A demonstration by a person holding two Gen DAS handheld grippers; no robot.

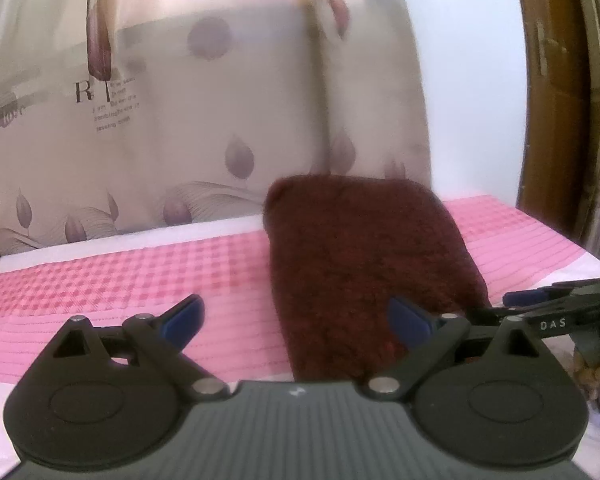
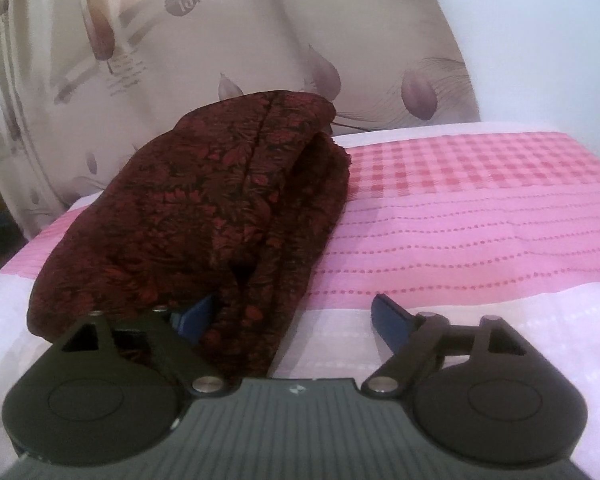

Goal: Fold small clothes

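A dark red garment with a leaf pattern (image 1: 372, 264) lies folded into a long strip on the pink cloth, running away from me. My left gripper (image 1: 296, 320) stands open over its near end; the right fingertip (image 1: 404, 320) is above the fabric and the left one over bare pink cloth. In the right wrist view the same garment (image 2: 204, 208) fills the left half. My right gripper (image 2: 292, 316) is open, and a fold of the garment's near end lies loose against its left fingertip (image 2: 196, 316). The right gripper's tips (image 1: 540, 304) also show at the left view's right edge.
A pink checked cloth (image 2: 460, 208) covers the white surface (image 2: 500, 320). A patterned beige curtain (image 1: 180, 120) hangs close behind the far edge. A brown wooden frame (image 1: 556, 100) stands at the right. A person's fingers (image 1: 592, 364) hold the right gripper's handle.
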